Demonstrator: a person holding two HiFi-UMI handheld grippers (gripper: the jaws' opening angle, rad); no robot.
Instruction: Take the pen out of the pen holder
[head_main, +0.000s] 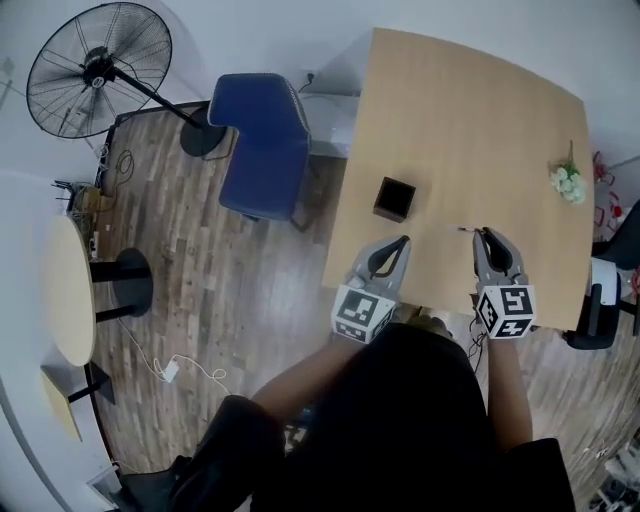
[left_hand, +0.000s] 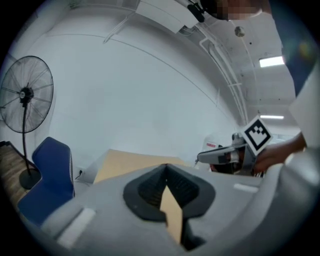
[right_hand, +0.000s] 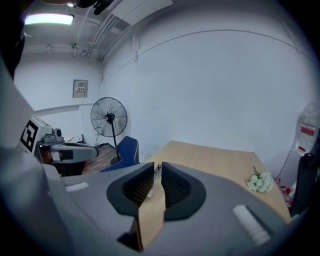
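The person (head_main: 400, 420), in dark clothes, stood nearest, bent over the near edge of the pale wooden desk (head_main: 470, 120) with 2 grippers held out in front.

The left gripper (head_main: 403, 241) had its jaws pressed together at the tips with nothing between them. It hung over the desk edge, with the pen holder almost straight ahead of it.

The right gripper (head_main: 484, 234) had its jaws drawn in on the pen, clamped near the tips.

The pen holder (head_main: 394, 198), a small dark square box, sat upright on the desk and looked empty from above. It lay ahead and to the left of the right gripper and was nearer the left one.

The pen (head_main: 467, 230) was a thin sliver, with a short end poking out of the right jaws toward the left. Its long axis seemed to run across the jaws, not along them. It was clear of the holder, not touching it, and too small for its colour to be told. I judged the lift-out as good as done, with only open desk below the pen.
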